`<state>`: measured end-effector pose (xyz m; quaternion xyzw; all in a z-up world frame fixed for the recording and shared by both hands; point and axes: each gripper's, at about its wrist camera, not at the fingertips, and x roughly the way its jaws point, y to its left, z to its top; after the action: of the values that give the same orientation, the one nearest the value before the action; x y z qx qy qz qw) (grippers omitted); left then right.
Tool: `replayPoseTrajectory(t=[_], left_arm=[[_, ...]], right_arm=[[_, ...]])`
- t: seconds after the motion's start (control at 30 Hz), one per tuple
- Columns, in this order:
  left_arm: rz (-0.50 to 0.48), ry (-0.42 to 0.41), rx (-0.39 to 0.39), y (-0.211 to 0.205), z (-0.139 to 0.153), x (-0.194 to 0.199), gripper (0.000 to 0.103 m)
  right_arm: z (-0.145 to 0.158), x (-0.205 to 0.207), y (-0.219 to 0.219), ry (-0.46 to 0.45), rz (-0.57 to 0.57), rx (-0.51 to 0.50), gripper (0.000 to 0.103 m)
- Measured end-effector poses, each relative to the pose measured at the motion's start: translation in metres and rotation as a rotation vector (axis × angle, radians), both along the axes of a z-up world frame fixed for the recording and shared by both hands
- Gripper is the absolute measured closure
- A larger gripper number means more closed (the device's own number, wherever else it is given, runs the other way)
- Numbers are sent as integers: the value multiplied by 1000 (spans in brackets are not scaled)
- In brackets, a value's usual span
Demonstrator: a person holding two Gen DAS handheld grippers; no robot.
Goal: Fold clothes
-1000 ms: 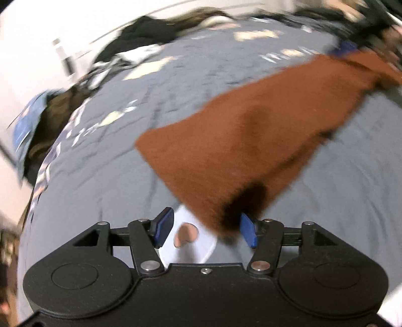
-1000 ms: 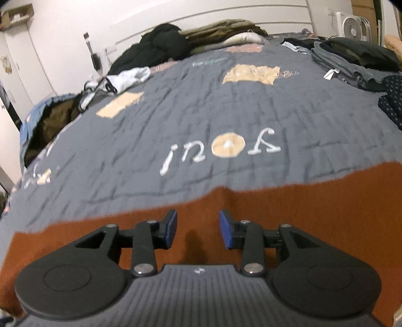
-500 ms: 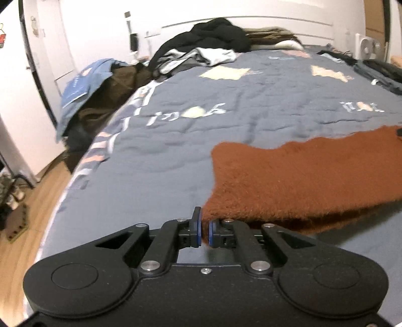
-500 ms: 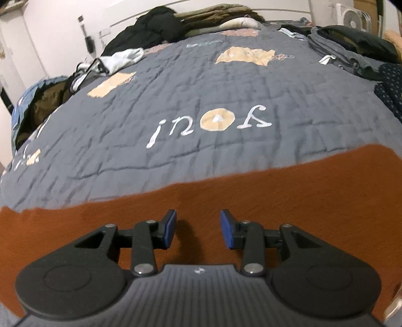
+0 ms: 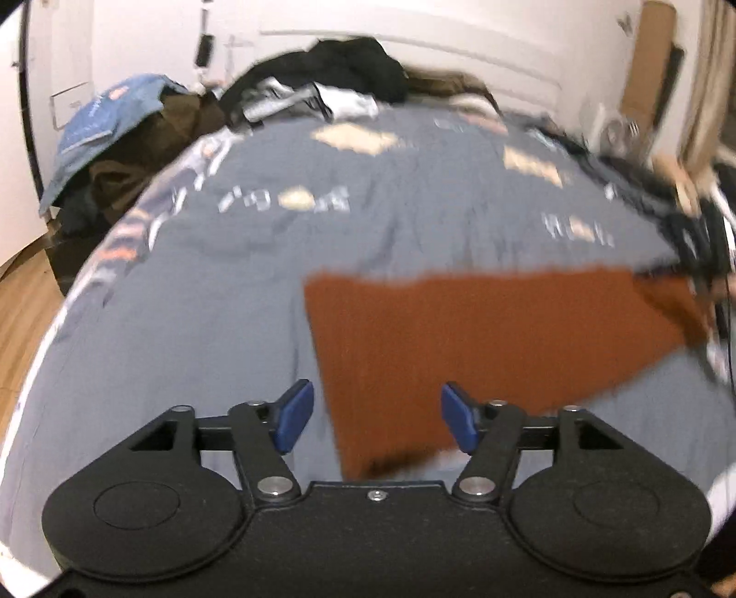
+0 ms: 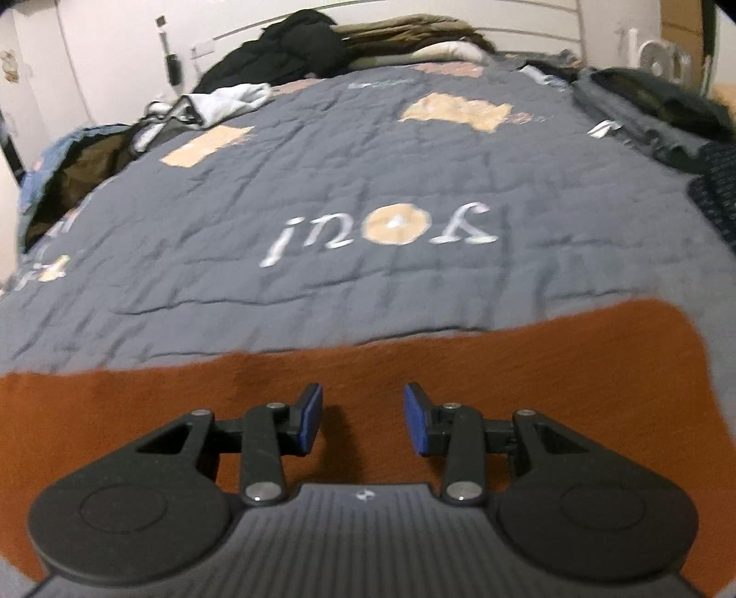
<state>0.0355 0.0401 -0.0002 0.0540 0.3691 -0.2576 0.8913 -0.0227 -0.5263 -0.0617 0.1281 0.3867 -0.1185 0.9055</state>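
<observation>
A grey quilt (image 6: 349, 175) covers the bed, with white lettering (image 6: 382, 230) and tan patches (image 6: 455, 110) sewn on. A dark heap of clothes (image 6: 294, 50) lies at its far end, against the white wall (image 5: 152, 41). A fan (image 6: 653, 55) stands at far right. Wood floor (image 5: 18, 317) shows at left.

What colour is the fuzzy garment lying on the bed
Rust brown garment, plain with no pattern, clearest in the right wrist view.

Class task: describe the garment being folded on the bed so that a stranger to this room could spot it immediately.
Start at the grey quilt covering the bed. On its near side, below the white lettering, lies the rust-brown fuzzy garment, spread flat. It alone is brown; other clothes sit piled along the far edges.
</observation>
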Motion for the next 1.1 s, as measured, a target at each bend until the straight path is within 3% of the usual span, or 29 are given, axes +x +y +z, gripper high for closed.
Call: replayPoseTrajectory(t=[0.13,0.3,0.4,0.47,0.5,0.53,0.63,0.83,1.1], left_arm=[[44,-23,57,-31,0,45,41],[85,54,105,-56,-36,103,41],[122,161,56,-51,-58,131,41],[132,232,-11,-44,-67,138,50],[117,245,-52,-41,-68,137,65],[100,241,-74,-41,-67,135,81],[70,202,-81,-41,-61,130,93],[184,58,-23,-18,-29,138,94],[296,-13,98,12,7,173,94]], right_arm=[[0,-6,-25,30,-85,-68,65],[-3,-22,-61,35,-176,-30,65],[-7,-27,-71,34,-196,-23,65],[-8,-27,-72,32,-190,-15,65],[-9,-26,-73,30,-187,-11,64],[-8,-25,-72,28,-180,-10,65],[-7,-23,-69,19,-158,-3,64],[-3,-19,-60,2,-121,17,64],[1,-15,-44,-14,-69,39,64]])
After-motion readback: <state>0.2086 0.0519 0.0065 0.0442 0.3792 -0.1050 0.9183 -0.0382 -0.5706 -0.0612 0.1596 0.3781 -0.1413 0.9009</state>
